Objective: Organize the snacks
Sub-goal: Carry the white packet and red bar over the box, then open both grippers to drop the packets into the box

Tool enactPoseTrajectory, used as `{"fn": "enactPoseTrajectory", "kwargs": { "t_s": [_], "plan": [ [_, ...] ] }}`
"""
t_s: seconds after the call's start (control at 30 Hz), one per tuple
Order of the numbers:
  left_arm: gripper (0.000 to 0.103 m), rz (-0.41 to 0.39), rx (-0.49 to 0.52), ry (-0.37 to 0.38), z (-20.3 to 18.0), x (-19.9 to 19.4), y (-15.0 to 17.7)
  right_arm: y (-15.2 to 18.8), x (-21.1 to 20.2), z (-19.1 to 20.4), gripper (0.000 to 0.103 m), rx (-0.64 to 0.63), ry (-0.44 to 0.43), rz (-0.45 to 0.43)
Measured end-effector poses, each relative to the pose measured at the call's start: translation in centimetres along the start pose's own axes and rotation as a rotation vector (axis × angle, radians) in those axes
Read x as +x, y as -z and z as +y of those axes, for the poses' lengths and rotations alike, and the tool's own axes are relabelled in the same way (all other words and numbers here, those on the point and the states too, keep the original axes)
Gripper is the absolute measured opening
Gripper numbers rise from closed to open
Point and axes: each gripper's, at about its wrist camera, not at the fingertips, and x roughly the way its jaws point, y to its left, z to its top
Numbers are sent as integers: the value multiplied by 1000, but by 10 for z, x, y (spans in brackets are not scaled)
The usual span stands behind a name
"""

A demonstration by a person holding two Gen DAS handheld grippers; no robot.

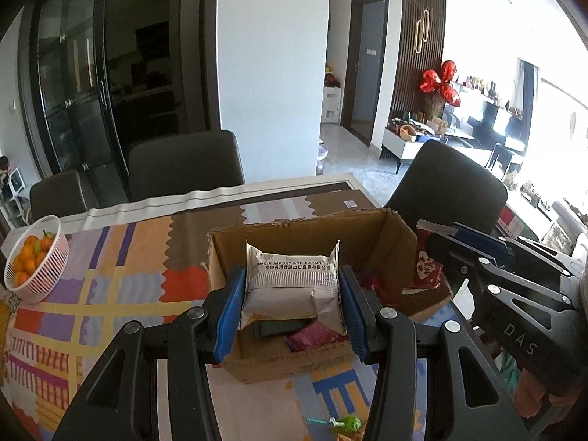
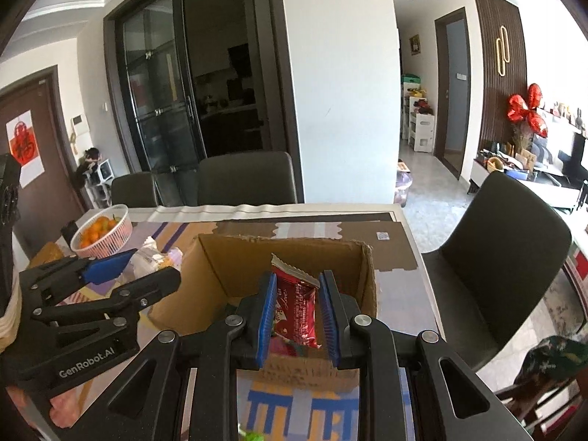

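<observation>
An open cardboard box [image 1: 382, 235] [image 2: 217, 268] stands on the patterned tablecloth. My left gripper [image 1: 292, 294] is shut on a white and silver snack packet [image 1: 290, 286] and holds it over the box; it also shows in the right wrist view [image 2: 147, 261]. My right gripper [image 2: 297, 308] is shut on a red snack packet [image 2: 296, 308] over the box's right part; that packet also shows in the left wrist view [image 1: 426, 266]. Dark green and magenta packets [image 1: 312, 334] lie in the box.
A pink basket of oranges [image 1: 35, 257] [image 2: 103, 233] sits at the table's left. A green lollipop [image 1: 341, 422] lies on the cloth before the box. Dark chairs [image 1: 183, 163] [image 2: 499, 257] stand behind and right of the table.
</observation>
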Motion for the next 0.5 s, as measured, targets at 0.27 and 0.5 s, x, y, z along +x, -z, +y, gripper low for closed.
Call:
{"fn": "enactPoseTrajectory", "kwargs": {
  "t_s": [0.27,0.5],
  "plan": [
    [62,32,7,-23,3,31,-8,-6,30,-5,27,-9,0,35],
    [68,21,11,-39,3,13,8,7,20,-13,40,-19,50,40]
  ]
}}
